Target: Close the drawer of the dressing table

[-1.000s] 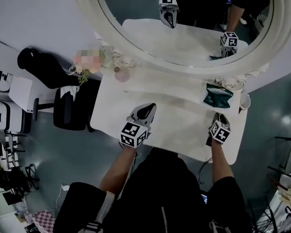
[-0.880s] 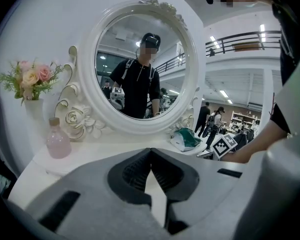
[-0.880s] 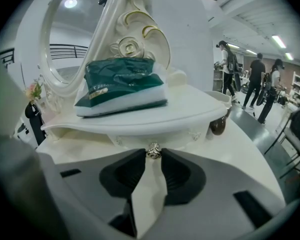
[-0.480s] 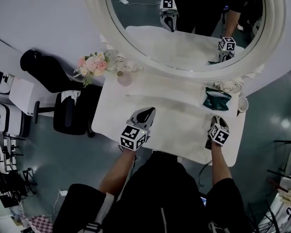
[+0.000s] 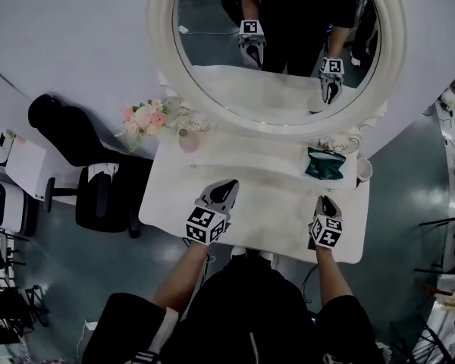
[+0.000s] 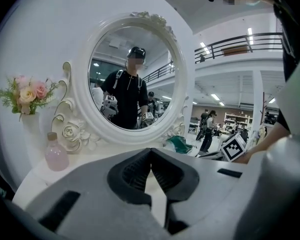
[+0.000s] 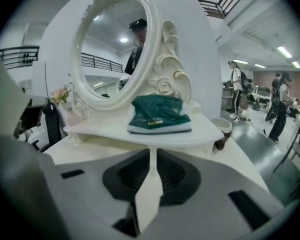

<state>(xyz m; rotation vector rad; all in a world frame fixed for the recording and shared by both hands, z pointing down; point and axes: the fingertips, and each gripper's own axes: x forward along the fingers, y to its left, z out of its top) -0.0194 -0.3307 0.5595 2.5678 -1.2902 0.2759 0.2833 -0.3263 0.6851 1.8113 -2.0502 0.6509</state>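
The white dressing table [image 5: 265, 203] stands under an oval mirror [image 5: 163, 44]. In the head view its front edge looks flush, with no drawer sticking out; the drawer front itself is hidden under the top. My left gripper [image 5: 231, 183] hovers over the middle of the top, and its tips [image 6: 150, 150] meet, so it is shut and empty. My right gripper [image 5: 325, 199] is near the front right edge. Its jaws [image 7: 152, 151] have just been closing, and a thin gap remains with nothing in it.
A green packet [image 5: 324, 164] lies on the raised back shelf, seen straight ahead of the right gripper [image 7: 159, 114]. A cup [image 5: 363, 171] stands at the far right, a pink bottle [image 5: 189, 139] and flowers [image 5: 144, 118] at the back left. A black chair [image 5: 98, 196] stands left of the table.
The right gripper has lifted a little near the front right edge. The left gripper has hardly moved. The head view has shifted, so more of the mirror shows.
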